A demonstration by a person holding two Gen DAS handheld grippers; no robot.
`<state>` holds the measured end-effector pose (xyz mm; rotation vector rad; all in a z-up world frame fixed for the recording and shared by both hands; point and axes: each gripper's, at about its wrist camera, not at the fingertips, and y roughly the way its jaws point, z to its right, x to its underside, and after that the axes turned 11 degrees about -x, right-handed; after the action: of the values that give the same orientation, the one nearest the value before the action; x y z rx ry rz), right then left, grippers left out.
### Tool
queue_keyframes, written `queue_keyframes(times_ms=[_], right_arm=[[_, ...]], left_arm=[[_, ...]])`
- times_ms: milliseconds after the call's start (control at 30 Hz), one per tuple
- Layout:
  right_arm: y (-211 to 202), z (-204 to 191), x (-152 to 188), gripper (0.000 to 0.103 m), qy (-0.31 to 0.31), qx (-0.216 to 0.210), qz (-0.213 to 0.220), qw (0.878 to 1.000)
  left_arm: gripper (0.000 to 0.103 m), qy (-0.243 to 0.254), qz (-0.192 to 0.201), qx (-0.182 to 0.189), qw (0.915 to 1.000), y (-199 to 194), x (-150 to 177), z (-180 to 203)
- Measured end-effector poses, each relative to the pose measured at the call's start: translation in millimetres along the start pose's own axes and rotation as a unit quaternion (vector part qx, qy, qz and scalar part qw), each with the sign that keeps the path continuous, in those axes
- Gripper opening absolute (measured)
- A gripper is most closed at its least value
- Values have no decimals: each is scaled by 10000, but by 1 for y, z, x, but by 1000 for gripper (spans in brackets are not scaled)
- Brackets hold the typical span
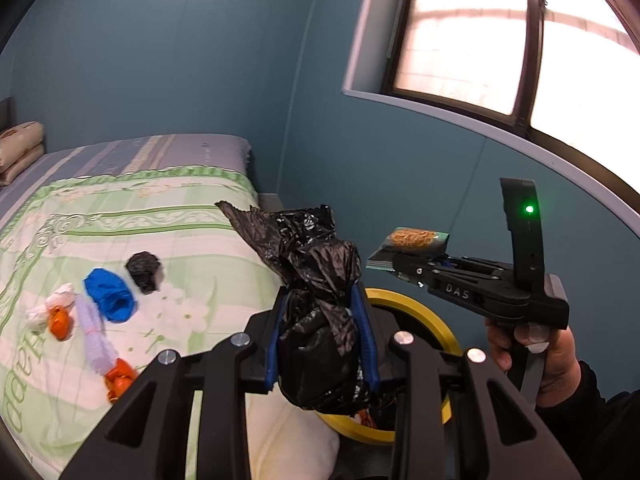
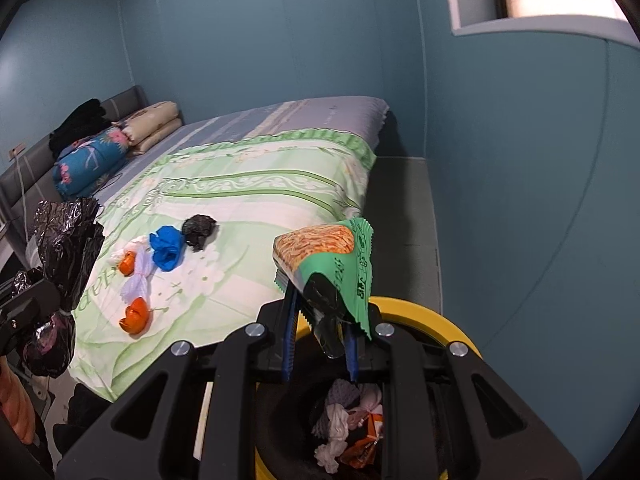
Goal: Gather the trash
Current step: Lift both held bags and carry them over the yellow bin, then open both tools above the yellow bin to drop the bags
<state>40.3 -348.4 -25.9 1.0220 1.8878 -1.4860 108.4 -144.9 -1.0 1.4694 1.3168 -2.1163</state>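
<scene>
The left tongs (image 1: 324,320) clamp a crumpled black plastic bag (image 1: 316,280), and the right tongs (image 2: 320,320) pinch a green snack wrapper (image 2: 340,256), both held over the yellow-rimmed bin (image 2: 440,316) at the bed's foot corner. More scraps lie on the bed (image 2: 260,184) near its foot edge: a blue wad (image 2: 166,248), a black wad (image 2: 198,230) and orange peels (image 2: 134,320).

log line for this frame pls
left gripper: shut on black bag | right gripper: shut on snack wrapper | both over yellow bin
</scene>
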Motion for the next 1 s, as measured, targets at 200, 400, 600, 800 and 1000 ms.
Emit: queue_keyframes(times_ms=[200, 400, 600, 800, 1000], right_arm=[[-8, 16, 13, 19, 142, 353, -101, 9992], [-10, 34, 22, 19, 252, 639, -254, 9973], [3, 46, 34, 19, 356, 656, -564, 9956], [16, 55, 44, 20, 431, 619, -837, 9936], [23, 63, 49, 21, 533, 589, -971, 9921]], left_arm=[[29, 199, -169, 331, 9991, 17, 3, 19], [29, 166, -463, 575, 9971, 42, 14, 32], [29, 172, -919, 742, 9929, 72, 27, 47], [29, 129, -1390, 954, 9856, 100, 44, 57], [29, 23, -1681, 1042, 9802, 118, 56, 56]])
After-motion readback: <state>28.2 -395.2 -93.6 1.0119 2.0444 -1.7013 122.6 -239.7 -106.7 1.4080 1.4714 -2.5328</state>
